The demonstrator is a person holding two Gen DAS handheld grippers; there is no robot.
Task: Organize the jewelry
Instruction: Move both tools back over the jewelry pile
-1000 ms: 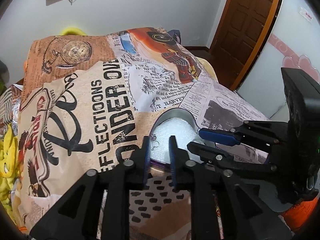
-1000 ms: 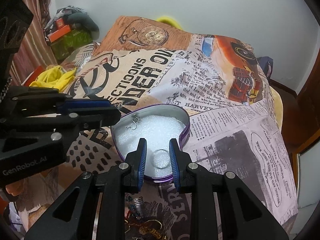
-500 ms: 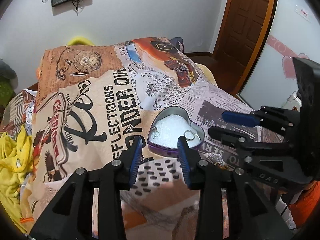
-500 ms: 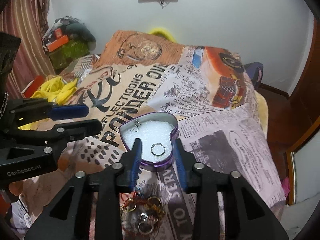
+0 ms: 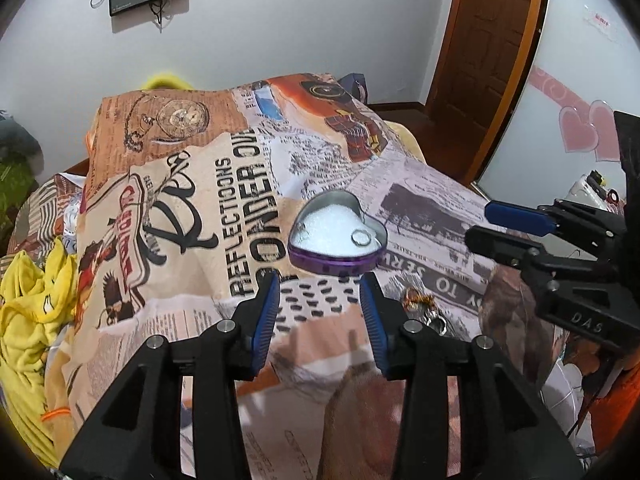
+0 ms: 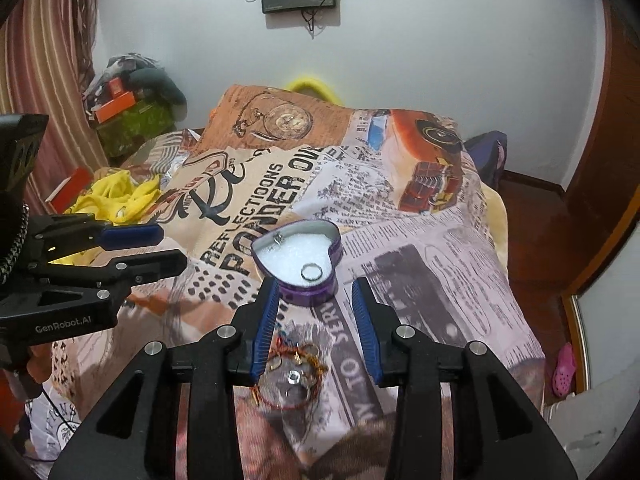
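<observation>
Both grippers, left (image 5: 320, 300) and right (image 6: 314, 308), gape wide, empty; only the right wrist view shows the jewelry pile (image 6: 292, 372) fully.

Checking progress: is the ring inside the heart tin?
Inside: the ring lies on the white padding in the lidless heart tin.

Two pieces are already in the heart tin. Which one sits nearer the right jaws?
The plain silver ring, lying flat on the white lining at the near end of the heart tin. The small dangling earring lies against the tin's far left rim.
</observation>
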